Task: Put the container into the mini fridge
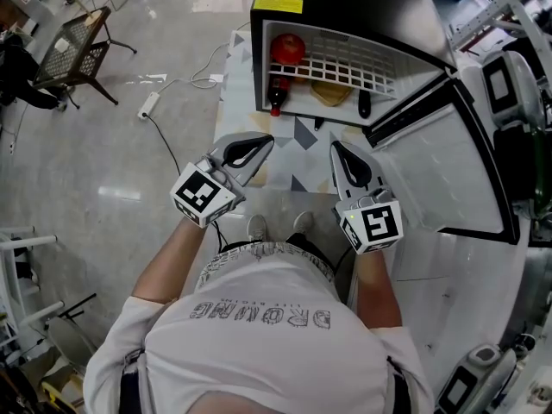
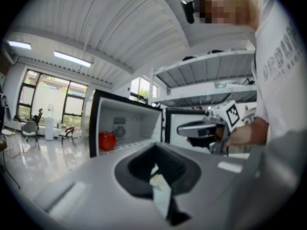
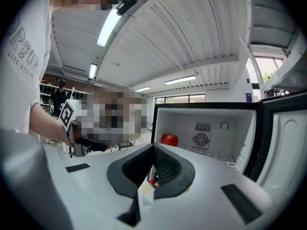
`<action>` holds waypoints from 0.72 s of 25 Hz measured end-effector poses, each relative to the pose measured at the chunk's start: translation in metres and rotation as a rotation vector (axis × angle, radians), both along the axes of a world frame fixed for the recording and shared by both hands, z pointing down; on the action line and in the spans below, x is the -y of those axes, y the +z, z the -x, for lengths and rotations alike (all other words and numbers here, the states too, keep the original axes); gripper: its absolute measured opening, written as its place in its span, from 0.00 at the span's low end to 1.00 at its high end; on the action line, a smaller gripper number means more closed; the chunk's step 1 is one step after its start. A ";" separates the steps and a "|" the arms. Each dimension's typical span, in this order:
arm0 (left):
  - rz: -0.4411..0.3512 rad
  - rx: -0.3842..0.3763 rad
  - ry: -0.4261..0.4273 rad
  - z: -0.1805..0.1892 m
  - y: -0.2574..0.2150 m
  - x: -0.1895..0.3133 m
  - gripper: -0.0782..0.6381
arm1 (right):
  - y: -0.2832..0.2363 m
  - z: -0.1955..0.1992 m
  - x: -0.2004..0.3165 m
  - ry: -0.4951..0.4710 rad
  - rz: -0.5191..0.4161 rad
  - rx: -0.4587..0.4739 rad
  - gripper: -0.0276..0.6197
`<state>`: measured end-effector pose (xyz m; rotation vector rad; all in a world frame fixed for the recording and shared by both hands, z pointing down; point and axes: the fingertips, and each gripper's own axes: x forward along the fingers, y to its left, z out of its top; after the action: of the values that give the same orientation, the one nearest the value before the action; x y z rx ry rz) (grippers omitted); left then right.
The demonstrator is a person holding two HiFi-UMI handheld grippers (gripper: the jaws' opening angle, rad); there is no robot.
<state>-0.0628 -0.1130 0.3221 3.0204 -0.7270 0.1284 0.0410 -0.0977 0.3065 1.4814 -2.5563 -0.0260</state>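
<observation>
The black mini fridge [image 1: 345, 7] stands open on a patterned table, its door [image 1: 440, 162] swung out to the right. A red round fruit [image 1: 287, 48] lies on its white wire shelf [image 1: 345, 63]. Below the shelf are a red bottle [image 1: 276, 93], a tan container [image 1: 332, 93] and a small black thing [image 1: 364, 103]. My left gripper [image 1: 259, 149] and right gripper [image 1: 338, 151] hover side by side before the opening, both shut and holding nothing. The fridge interior [image 2: 127, 126] with the red fruit [image 2: 107, 141] shows in the left gripper view, and likewise the interior [image 3: 206, 128] and fruit [image 3: 169, 139] in the right gripper view.
A white power strip [image 1: 148, 104] and its cable lie on the grey floor at left. A wire-mesh chair [image 1: 78, 50] stands far left. White equipment [image 1: 517, 84] crowds the right side past the open door. My feet [image 1: 280, 225] are at the table's near edge.
</observation>
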 end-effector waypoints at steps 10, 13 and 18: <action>0.001 0.001 -0.012 -0.003 -0.001 0.003 0.12 | 0.002 -0.003 0.005 -0.015 0.006 -0.002 0.05; 0.003 0.007 -0.016 -0.004 -0.001 0.004 0.12 | 0.003 -0.005 0.007 -0.019 0.010 -0.002 0.05; 0.003 0.012 -0.018 -0.006 0.000 0.006 0.12 | 0.005 -0.008 0.009 -0.026 0.014 0.000 0.05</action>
<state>-0.0571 -0.1193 0.3216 3.0126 -0.7535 0.1469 0.0488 -0.1070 0.3113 1.4438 -2.5699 -0.0118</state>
